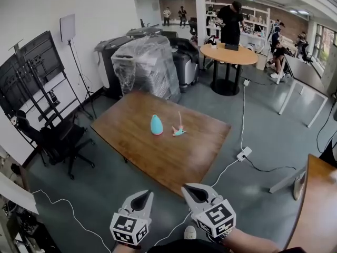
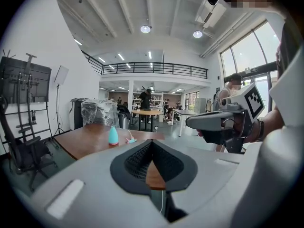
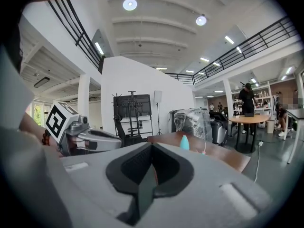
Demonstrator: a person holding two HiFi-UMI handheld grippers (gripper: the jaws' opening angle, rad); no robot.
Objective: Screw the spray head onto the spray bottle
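The step in hand is judged to be the approach to the work, with nothing yet picked up. The left gripper (image 1: 142, 199) and the right gripper (image 1: 199, 194) are held side by side at the bottom of the head view. Both have their jaws closed together with nothing between them, as each gripper view confirms. Both are well short of the desk (image 1: 158, 159). The spray bottle (image 1: 156, 125), teal and tapered, stands upright near the middle of the desk. The spray head (image 1: 179, 131) lies just beside it, to its right in the head view and apart from it, with a thin tube sticking out. It is advised that the jaws be opened before the desk is reached. One gripper should be closed low on the bottle's wider body, so that the narrow top is left free and the bottle is not tipped. The head should be taken by its collar, not by the tube, which is judged flimsy. The tube should be fed into the opening first, the head set square on the thread, and then turned while the bottle is held firm. A tilted start risks cross-threading. The white cable (image 1: 226, 167) on the floor beside the desk should be avoided when stepping in.
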